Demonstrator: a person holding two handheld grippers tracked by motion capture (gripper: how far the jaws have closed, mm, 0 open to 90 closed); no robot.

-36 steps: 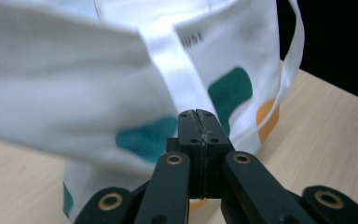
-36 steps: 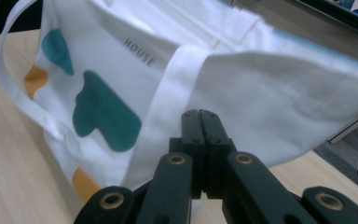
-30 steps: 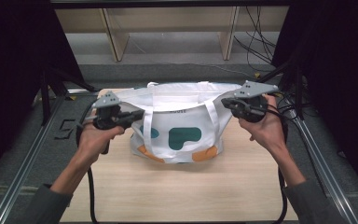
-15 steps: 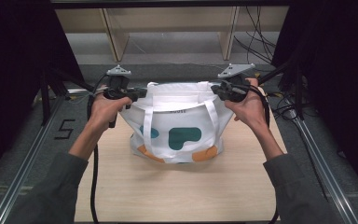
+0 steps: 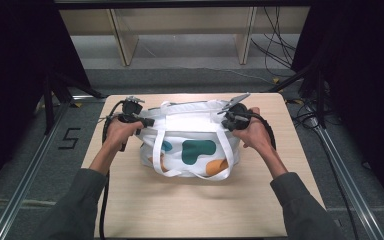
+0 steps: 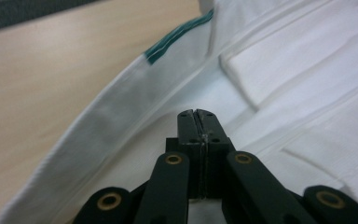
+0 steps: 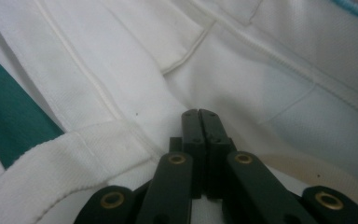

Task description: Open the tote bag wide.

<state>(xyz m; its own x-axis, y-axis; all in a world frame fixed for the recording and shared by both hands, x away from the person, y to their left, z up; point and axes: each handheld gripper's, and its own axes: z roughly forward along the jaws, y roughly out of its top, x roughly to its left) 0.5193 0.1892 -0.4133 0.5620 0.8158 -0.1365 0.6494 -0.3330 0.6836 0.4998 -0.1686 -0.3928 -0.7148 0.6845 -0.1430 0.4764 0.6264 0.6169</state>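
High view | one tote bag [image 5: 192, 145] (white) | two tools: left tool [image 5: 147, 121], right tool [image 5: 225, 120], both clenched, empty

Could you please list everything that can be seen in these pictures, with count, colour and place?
tote bag: one, white with teal and orange blobs and white straps, middle of the table, mouth upward.
table: one, light wood, centre of the high view.
shelf unit: one, pale wood, on the floor beyond the table.
cables: several, dark, on the floor at the far right.
number mark: one, black, on the grey floor left of the table.
left gripper: one, black, jaws shut, at the bag's left end, tips against white fabric.
right gripper: one, black, jaws shut, at the bag's right end, tips against white fabric.
forearms: two, grey sleeves, coming in from the bottom edge.
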